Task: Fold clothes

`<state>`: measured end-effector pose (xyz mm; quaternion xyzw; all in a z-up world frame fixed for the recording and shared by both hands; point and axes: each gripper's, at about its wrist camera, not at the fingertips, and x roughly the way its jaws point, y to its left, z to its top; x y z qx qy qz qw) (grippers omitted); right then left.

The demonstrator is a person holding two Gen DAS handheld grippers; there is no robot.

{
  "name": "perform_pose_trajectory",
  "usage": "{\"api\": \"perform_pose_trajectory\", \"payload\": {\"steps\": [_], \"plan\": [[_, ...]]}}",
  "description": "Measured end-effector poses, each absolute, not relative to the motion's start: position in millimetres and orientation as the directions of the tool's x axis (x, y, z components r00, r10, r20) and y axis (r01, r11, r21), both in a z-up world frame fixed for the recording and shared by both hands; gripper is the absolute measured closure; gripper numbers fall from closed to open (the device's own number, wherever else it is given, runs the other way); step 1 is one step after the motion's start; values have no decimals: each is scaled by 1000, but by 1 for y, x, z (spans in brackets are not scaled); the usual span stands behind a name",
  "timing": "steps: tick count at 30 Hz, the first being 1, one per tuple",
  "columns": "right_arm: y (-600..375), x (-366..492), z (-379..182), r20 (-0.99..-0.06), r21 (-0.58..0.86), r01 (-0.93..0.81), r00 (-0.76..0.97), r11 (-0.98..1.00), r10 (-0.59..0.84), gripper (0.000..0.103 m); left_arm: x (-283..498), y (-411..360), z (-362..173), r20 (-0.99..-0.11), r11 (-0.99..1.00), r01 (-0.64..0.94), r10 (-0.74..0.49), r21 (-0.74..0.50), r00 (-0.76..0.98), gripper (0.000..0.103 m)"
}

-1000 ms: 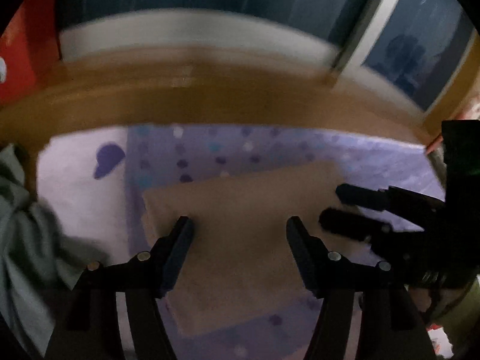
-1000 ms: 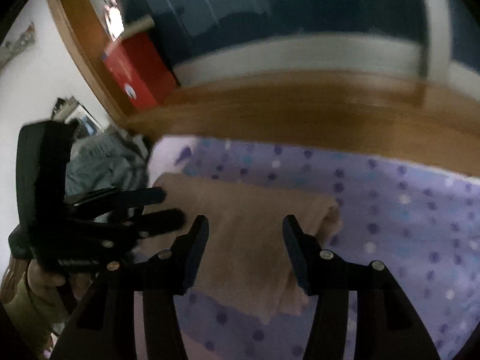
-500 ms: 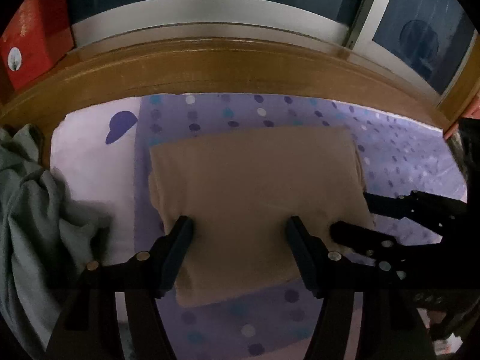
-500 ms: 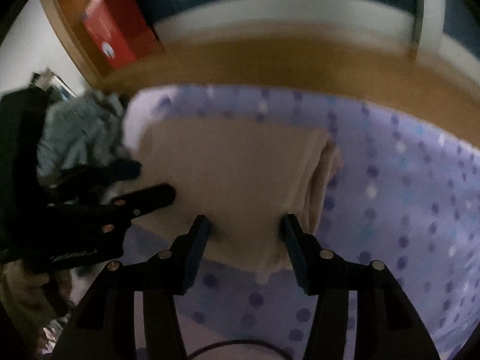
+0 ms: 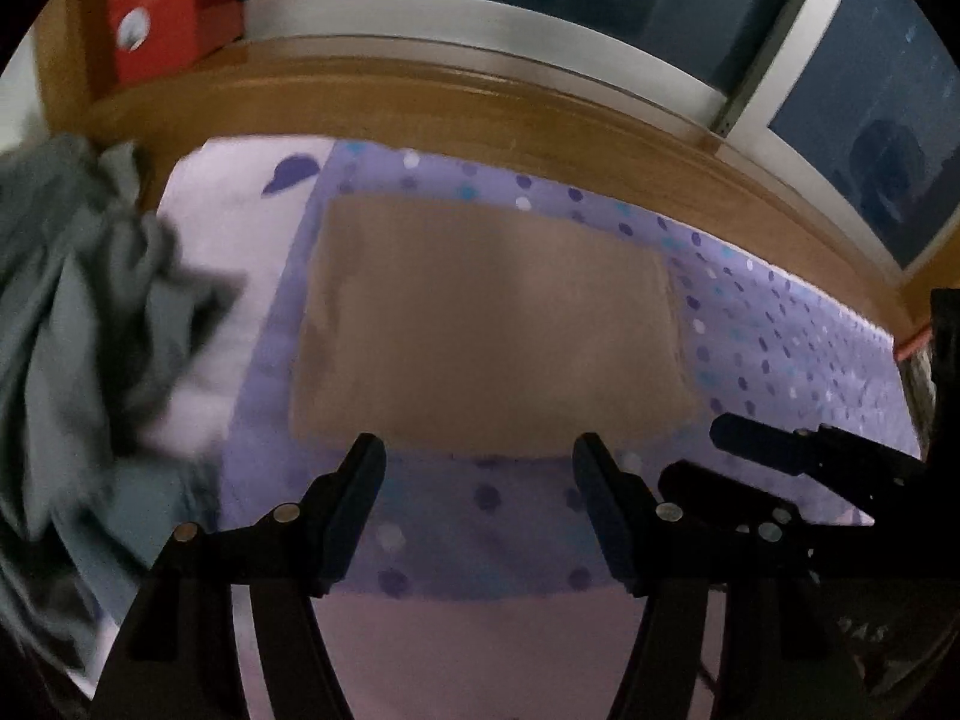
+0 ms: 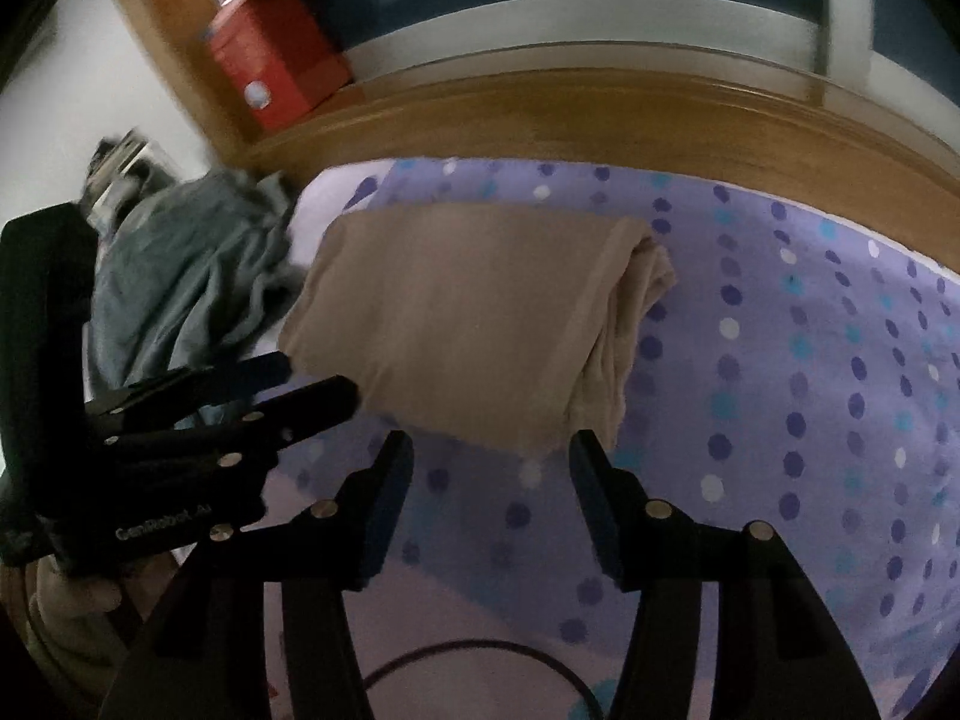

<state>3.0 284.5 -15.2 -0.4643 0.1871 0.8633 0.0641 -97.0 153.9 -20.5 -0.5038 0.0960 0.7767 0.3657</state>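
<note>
Both my claws spread wide, nothing in them: left claw and right claw hover side by side over the purple dotted bedsheet, tips just short of the cloth. Just beyond lies the folded tan garment, flat on the sheet. Farther left, a crumpled grey-blue garment; past it a wooden ledge with a red box.

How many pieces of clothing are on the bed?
2. A folded tan garment lies in the middle of the dotted purple sheet. A crumpled grey-green garment sits to its left. More may be hidden outside the view.
</note>
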Motion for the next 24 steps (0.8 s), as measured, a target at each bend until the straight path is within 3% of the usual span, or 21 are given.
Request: {"api": "perform_pose_trajectory", "payload": {"steps": [5, 9, 24], "plan": [[276, 20, -12, -835, 211, -248, -548, -945, -42, 46, -78, 144, -22, -859, -750, -620, 456, -231, -233, 37], [268, 30, -13, -831, 209, -260, -555, -943, -30, 34, -67, 137, -20, -863, -764, -608, 441, -217, -247, 37], [242, 16, -11, -842, 172, -369, -536, -913, 58, 33, -84, 125, -24, -878, -685, -714, 422, -144, -228, 36]]}}
